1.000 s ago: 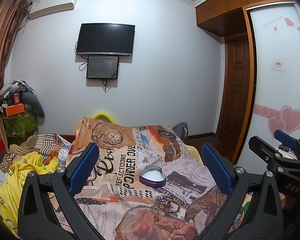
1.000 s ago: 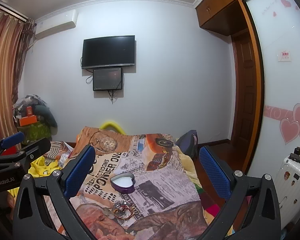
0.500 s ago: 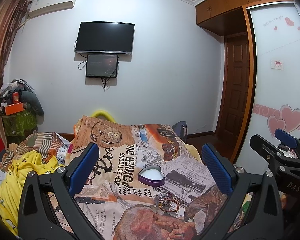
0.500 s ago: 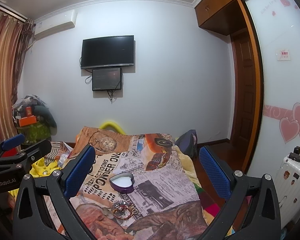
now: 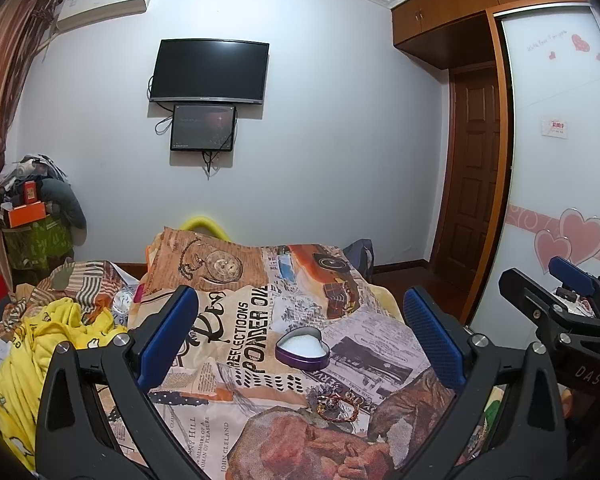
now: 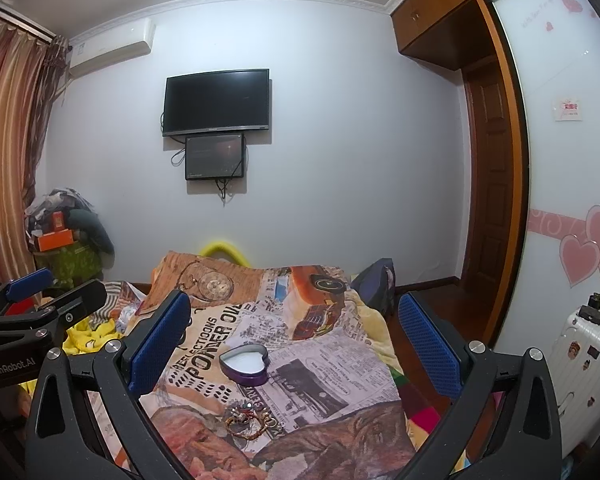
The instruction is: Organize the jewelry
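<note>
A purple heart-shaped box (image 5: 302,349) with a white inside lies open on the printed bedspread (image 5: 244,320); it also shows in the right wrist view (image 6: 245,365). A small heap of jewelry (image 5: 337,400) with a red-and-gold bracelet lies just in front of it, also in the right wrist view (image 6: 249,420). My left gripper (image 5: 300,330) is open and empty, held above the bed, short of the box. My right gripper (image 6: 296,332) is open and empty, at about the same height to its right.
Yellow clothes (image 5: 32,360) and striped bedding lie heaped at the bed's left. A white suitcase (image 6: 580,372) stands at the right by the wardrobe with heart stickers. A dark bag (image 6: 374,284) sits beyond the bed. A wall-mounted TV (image 5: 210,72) hangs ahead.
Both grippers have drifted very slightly; the view has shifted a little. Both stay open, and the box and jewelry have not moved.
</note>
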`<state>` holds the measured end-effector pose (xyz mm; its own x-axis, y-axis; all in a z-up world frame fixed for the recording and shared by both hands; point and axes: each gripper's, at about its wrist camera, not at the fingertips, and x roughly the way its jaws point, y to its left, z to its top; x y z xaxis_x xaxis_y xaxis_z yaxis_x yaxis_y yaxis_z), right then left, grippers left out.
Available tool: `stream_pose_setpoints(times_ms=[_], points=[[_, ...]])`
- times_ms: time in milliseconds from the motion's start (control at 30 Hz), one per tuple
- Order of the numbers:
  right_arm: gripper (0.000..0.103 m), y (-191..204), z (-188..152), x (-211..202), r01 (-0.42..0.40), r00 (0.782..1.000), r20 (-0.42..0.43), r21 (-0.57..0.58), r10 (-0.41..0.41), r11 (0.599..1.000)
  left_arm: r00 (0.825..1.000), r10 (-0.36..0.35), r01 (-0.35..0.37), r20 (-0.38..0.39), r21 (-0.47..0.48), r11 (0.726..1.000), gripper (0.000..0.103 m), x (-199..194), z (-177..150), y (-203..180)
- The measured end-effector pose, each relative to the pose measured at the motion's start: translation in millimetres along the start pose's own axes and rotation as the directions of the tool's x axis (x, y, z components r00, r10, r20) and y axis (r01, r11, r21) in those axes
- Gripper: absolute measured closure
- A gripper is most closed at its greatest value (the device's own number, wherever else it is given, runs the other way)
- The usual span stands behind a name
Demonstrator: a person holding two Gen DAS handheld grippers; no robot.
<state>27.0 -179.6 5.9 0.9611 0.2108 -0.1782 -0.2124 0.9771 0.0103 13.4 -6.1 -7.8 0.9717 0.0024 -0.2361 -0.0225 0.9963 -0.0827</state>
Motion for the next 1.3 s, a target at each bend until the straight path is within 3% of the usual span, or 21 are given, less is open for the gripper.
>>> stream_pose_setpoints(times_ms=[933, 1100, 1300], points=[[0.000, 1, -4, 12, 0.002, 0.999, -0.038, -0.004, -0.002, 1.000, 0.999, 0.000, 0.000, -0.035, 0.006, 1.000, 0.000, 18, -8, -2], [0.000, -6, -10, 29, 0.013, 0.996, -0.086, -0.002, -0.013, 1.000, 0.997, 0.006, -0.006, -0.072, 0.008, 1.000, 0.000, 34, -12, 0], [0.000, -16, -26, 56, 0.043, 0.984, -0.170, -0.017, -0.045, 0.999, 0.985, 0.012, -0.011, -0.174, 0.006, 1.000, 0.000, 73, -27, 5]])
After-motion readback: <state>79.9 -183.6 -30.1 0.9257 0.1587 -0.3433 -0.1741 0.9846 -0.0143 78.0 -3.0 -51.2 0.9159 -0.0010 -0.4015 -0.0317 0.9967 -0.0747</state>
